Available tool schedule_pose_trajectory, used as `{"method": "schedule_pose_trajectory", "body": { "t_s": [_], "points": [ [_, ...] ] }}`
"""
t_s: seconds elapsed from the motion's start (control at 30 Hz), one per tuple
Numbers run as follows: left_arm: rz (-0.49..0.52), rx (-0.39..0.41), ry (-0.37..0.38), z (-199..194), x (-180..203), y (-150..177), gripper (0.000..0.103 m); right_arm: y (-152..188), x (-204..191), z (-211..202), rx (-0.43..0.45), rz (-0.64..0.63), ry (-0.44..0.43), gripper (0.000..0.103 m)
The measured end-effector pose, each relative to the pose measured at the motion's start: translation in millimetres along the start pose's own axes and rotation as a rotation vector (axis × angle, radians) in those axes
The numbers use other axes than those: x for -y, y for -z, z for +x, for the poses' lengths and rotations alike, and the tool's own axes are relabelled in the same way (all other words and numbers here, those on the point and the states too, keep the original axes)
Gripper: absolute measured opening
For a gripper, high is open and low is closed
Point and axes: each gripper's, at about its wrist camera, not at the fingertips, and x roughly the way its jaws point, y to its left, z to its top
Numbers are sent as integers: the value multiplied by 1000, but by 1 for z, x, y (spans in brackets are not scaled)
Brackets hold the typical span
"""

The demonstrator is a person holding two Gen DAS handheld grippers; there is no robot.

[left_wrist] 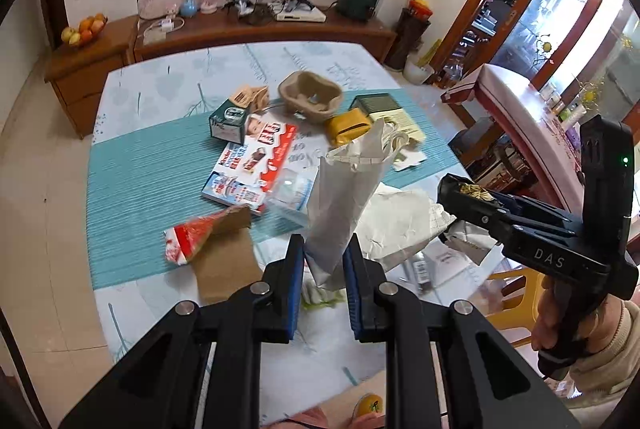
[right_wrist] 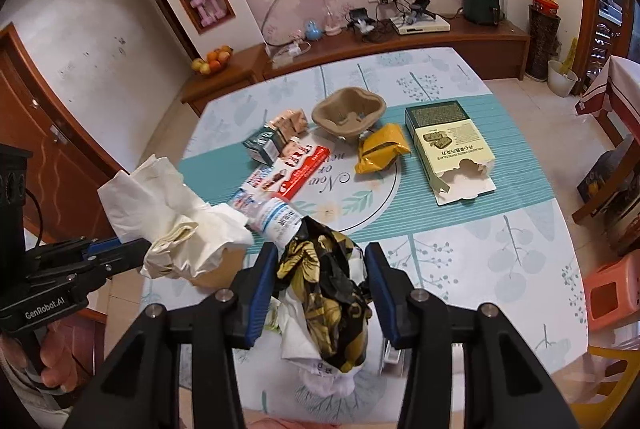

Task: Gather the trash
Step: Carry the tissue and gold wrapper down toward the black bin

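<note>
Above the near edge of the table (right_wrist: 460, 261), the left gripper (left_wrist: 323, 269) has its jaws closed on a white paper bag (left_wrist: 344, 197), and the right gripper (right_wrist: 322, 293) pinches a black and gold wrapper (right_wrist: 324, 289). More trash lies behind on the table.

table (right_wrist: 500, 261) sits in front of the sideboard (right_wrist: 460, 41) | pulp tray (right_wrist: 348, 113) at the back middle, pouch (right_wrist: 380, 149) just in front | torn box (right_wrist: 452, 149) right of the pouch | chocolate box (right_wrist: 296, 165) left, small carton (right_wrist: 262, 145) behind it | fruit bowl (right_wrist: 212, 63) on the low cabinet, far left
</note>
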Motion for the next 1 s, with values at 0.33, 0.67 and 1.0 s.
{"method": "schedule_pose_trajectory", "body": {
  "t_s": [0.33,0.67,1.0],
  "points": [
    [-45,78,-51,-53,76,68,17,49,14,-80,39,-69,-121,44],
    [-133,41,-74,-67,154,177,17,144,44,-128,-45,-102,-186,44],
    [-155,-104,-93,-25,176,243,17,222,77,-103,-176,24,-188,44]
  ]
}}
